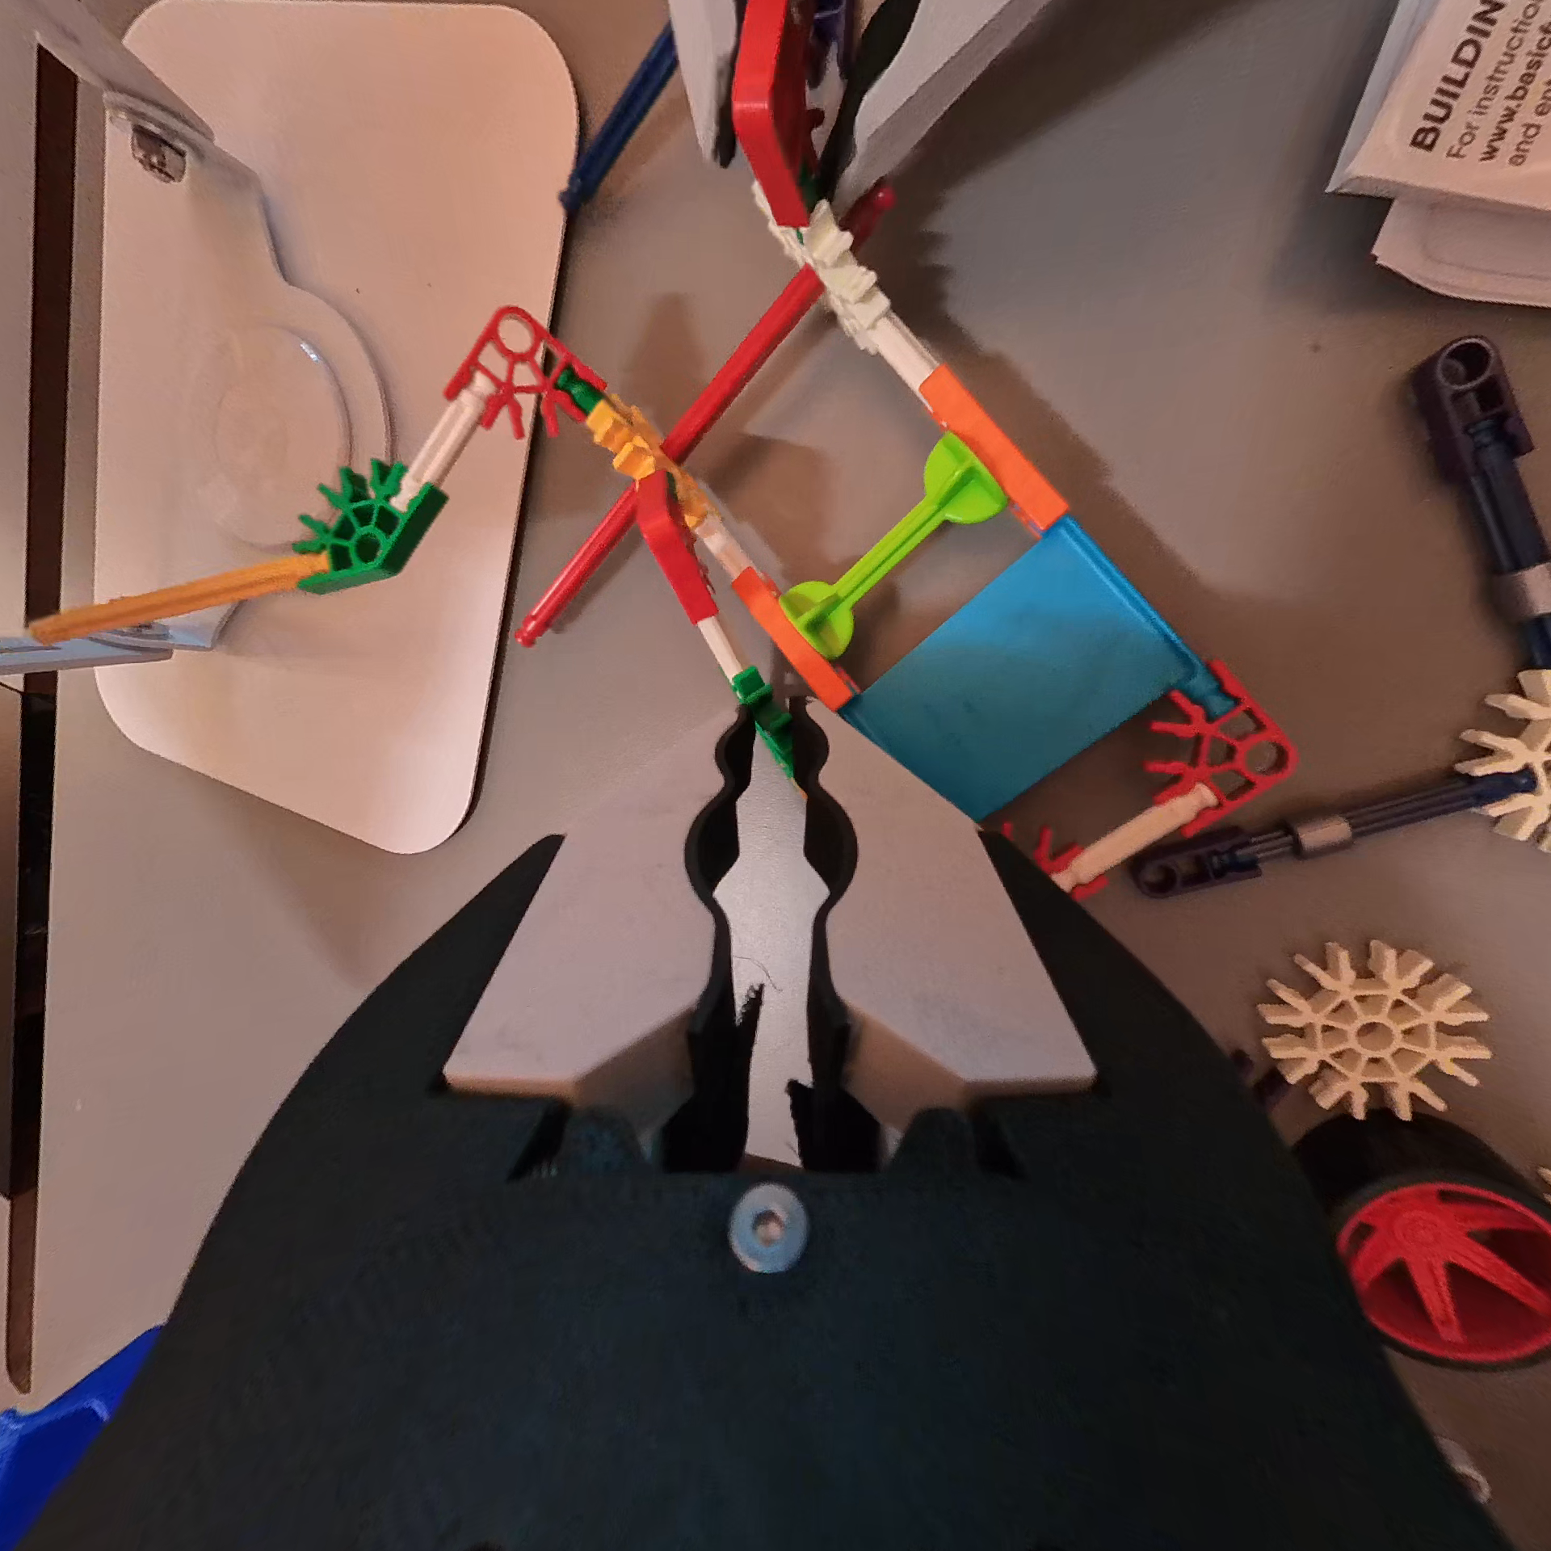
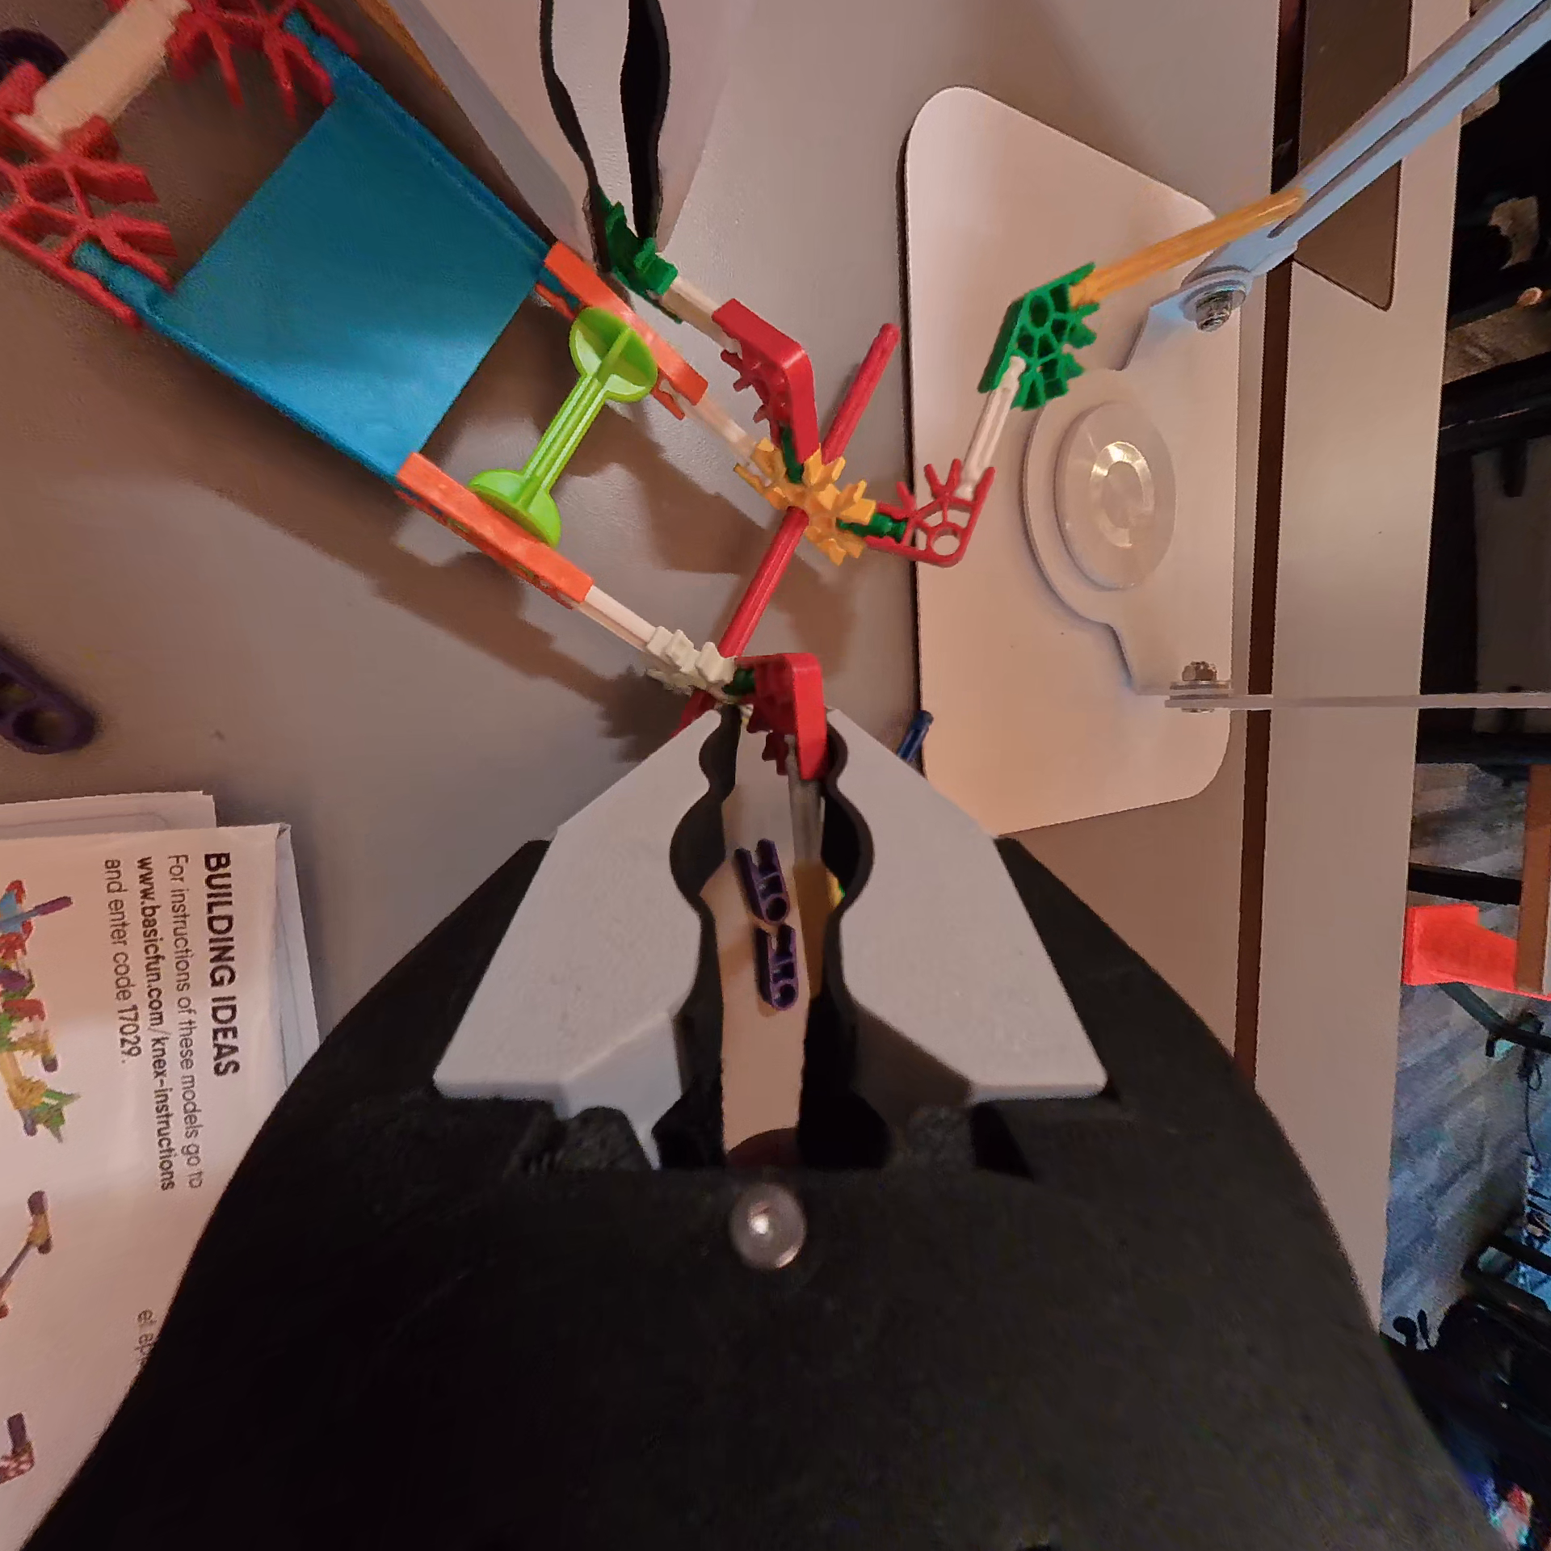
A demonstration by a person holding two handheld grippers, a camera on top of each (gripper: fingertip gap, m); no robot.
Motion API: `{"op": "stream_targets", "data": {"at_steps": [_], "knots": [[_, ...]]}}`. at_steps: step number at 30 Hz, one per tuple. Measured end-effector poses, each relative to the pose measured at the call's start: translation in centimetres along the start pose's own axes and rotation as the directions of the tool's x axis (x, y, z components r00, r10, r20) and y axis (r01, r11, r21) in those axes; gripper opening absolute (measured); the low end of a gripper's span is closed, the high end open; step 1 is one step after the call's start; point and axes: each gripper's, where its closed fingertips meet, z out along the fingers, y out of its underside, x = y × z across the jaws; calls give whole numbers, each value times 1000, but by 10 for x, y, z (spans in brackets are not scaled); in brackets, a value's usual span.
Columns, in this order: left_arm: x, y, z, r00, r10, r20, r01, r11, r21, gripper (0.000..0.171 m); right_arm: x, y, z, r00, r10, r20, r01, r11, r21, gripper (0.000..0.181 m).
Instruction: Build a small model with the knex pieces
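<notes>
A toy construction model of rods and connectors hangs between my two grippers, with a blue panel (image 1: 1020,671), orange bars (image 1: 994,449), a lime spool rod (image 1: 894,550) and a long red rod (image 1: 671,457). My left gripper (image 1: 770,722) is shut on the model's green connector (image 1: 759,709). My right gripper (image 2: 776,738) is shut on a red corner connector (image 2: 793,701) at the model's other end. In the right wrist view the blue panel (image 2: 344,294) lies upper left, and the left gripper's black fingers (image 2: 625,143) pinch the green connector (image 2: 634,252). A yellow connector (image 2: 818,503) joins a chain to a green connector (image 2: 1045,340).
A white stand base (image 1: 336,420) with a clear disc (image 2: 1108,495) lies on the grey table. Folded paper leaflets (image 2: 143,1007) lie beside my right gripper. Loose cream snowflake connectors (image 1: 1372,1028), dark blue rods (image 1: 1485,470) and a red-hubbed wheel (image 1: 1443,1259) lie at the right. There is about 10 cm between the tips of the two grippers.
</notes>
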Motion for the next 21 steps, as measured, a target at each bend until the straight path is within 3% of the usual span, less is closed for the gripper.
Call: {"op": "stream_targets", "data": {"at_steps": [15, 21], "knots": [[-1, -1, -2, 1000, -9, -3, 9, 1000, 10, 6, -2, -24, -22, 993, 80, 81, -91, 986, 141, 22], [-2, -1, -3, 1000, -14, -6, 14, 1000, 17, 6, 10, -24, -23, 989, 136, 57, -143, 976, 163, 29]]}}
